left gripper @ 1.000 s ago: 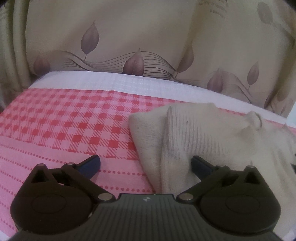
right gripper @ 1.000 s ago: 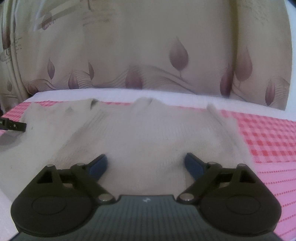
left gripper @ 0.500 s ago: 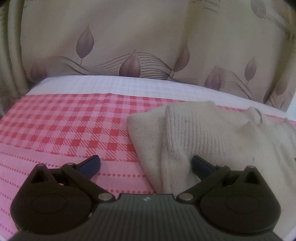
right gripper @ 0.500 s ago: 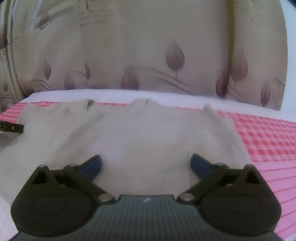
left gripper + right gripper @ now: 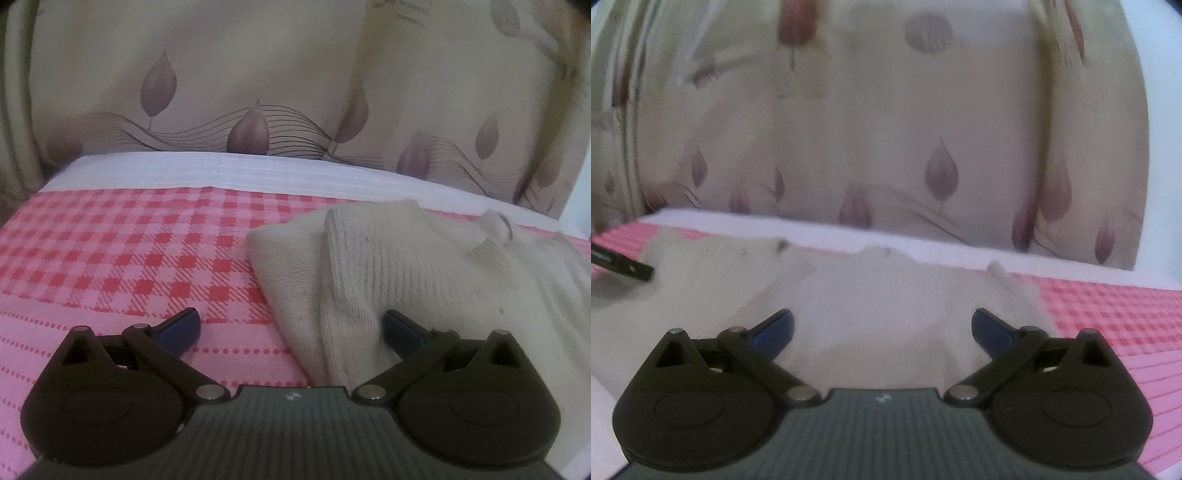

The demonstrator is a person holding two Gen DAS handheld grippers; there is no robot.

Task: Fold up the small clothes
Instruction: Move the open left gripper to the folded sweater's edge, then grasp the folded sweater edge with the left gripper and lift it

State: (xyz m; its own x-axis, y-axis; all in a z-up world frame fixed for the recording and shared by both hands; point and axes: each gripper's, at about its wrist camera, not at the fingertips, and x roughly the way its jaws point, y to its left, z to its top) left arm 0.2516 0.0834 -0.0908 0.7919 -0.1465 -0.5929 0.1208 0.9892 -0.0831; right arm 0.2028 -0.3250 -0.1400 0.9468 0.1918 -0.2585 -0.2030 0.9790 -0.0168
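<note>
A small cream knit sweater point(image 5: 424, 269) lies flat on the red-and-pink checked cloth point(image 5: 122, 254), its left sleeve folded in over the body. My left gripper point(image 5: 290, 328) is open and empty, low over the sweater's left edge. In the right wrist view the same sweater point(image 5: 886, 295) fills the middle, blurred. My right gripper point(image 5: 882, 328) is open and empty just above the sweater's lower part. The tip of the left gripper point(image 5: 620, 264) shows at the far left of that view.
A white band of cloth point(image 5: 229, 170) runs along the far edge of the surface. A beige curtain with leaf print point(image 5: 258, 74) hangs right behind it. Checked cloth point(image 5: 1108, 306) lies to the right of the sweater.
The right gripper has tilted up and drawn back, so more curtain shows and the sweater sits lower. The left gripper has shifted only slightly. Both stay open.
</note>
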